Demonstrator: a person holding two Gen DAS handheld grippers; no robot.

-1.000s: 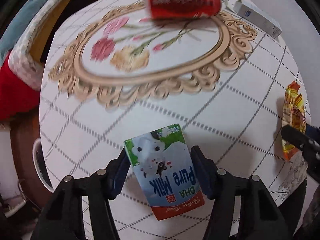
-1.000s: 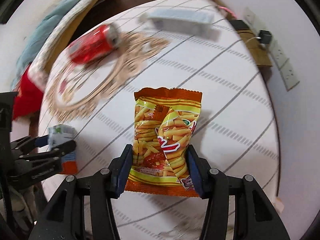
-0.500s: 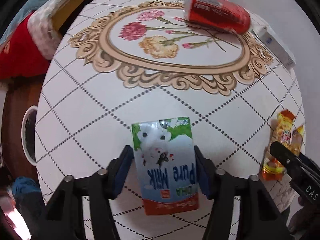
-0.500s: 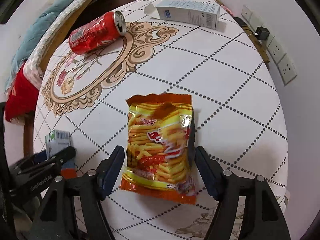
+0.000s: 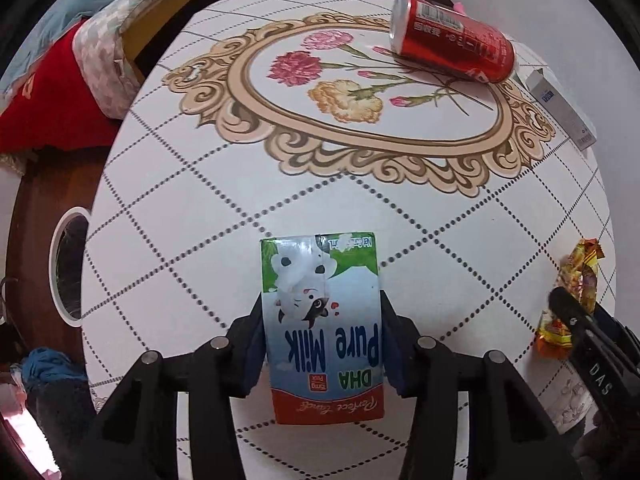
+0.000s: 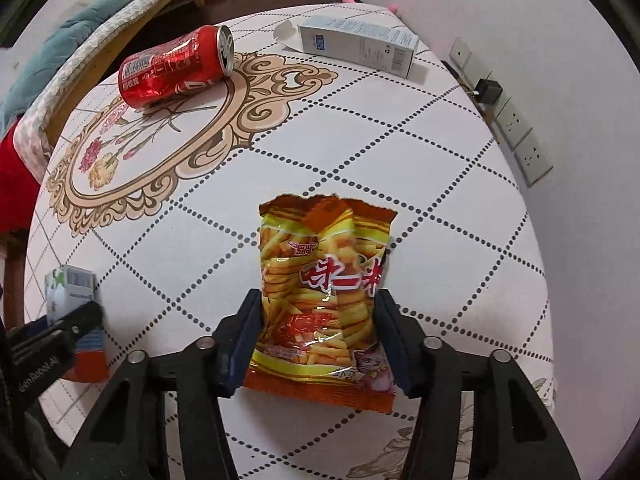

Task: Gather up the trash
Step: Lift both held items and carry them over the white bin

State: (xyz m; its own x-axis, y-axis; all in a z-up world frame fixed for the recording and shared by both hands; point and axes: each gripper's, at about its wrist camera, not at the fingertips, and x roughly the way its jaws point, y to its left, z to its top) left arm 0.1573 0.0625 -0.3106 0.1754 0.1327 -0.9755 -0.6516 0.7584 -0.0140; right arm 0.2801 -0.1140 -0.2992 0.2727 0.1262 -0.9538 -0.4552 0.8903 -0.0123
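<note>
A blue and green milk carton [image 5: 320,280] lies flat on the round patterned table [image 5: 200,200]. My left gripper [image 5: 320,312] points down at it, its jaws closing, and both pads touch the carton's long sides. An orange snack bag [image 6: 324,264] lies between the closing jaws of my right gripper [image 6: 318,308]; the pads pinch it and the foil wrinkles. The right wrist view shows the carton [image 6: 70,288] at the left edge. A red soda can [image 6: 176,66] lies on its side at the far part of the table, with a white box [image 6: 360,46] beside it.
A bed with a teal blanket [image 6: 100,12] and a red cloth [image 5: 44,92] stands beyond the table's far left edge. A white round bin [image 5: 68,264] sits on the floor to the left. Wall sockets [image 6: 520,136] are on the right.
The left gripper has rolled and its jaws have narrowed onto the milk carton. The right jaws spread wide around the snack bag, then came in on it, and the bag now looks wrinkled.
</note>
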